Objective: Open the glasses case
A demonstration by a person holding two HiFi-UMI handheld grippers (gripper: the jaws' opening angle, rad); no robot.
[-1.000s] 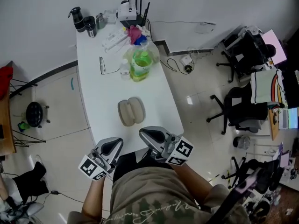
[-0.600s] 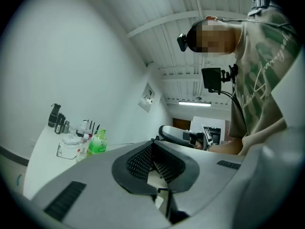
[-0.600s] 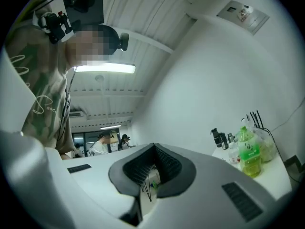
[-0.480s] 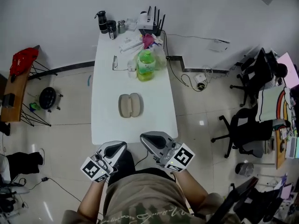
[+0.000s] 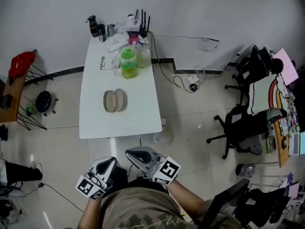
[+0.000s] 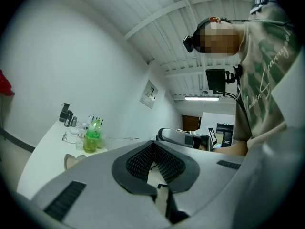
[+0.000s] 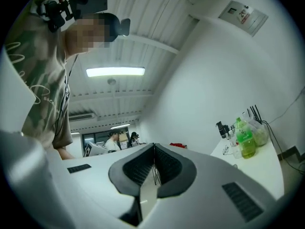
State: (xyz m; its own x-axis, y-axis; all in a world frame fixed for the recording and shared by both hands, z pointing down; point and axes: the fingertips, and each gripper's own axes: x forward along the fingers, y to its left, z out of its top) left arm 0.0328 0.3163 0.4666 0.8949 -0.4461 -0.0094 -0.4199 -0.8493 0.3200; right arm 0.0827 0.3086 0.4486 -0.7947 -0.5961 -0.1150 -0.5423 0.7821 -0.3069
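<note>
A beige glasses case lies in the middle of the white table, showing two oval halves side by side. A sliver of the case peeks over the jaw in the left gripper view. Both grippers are held close to the person's body, well short of the table's near edge. My left gripper is shut and empty. My right gripper is shut with nothing in it. The left gripper points level toward the table, and the right gripper shows beside it. In its own view the right gripper has its pads together.
At the table's far end stand a green bottle, spectacles, dark flasks and a router. Office chairs and desks crowd the right. A wooden rack with a red item stands at the left. Tiled floor separates the person from the table.
The person has backed away from the table, so the table and case now lie farther off. Both grippers went back with the body and stayed shut.
</note>
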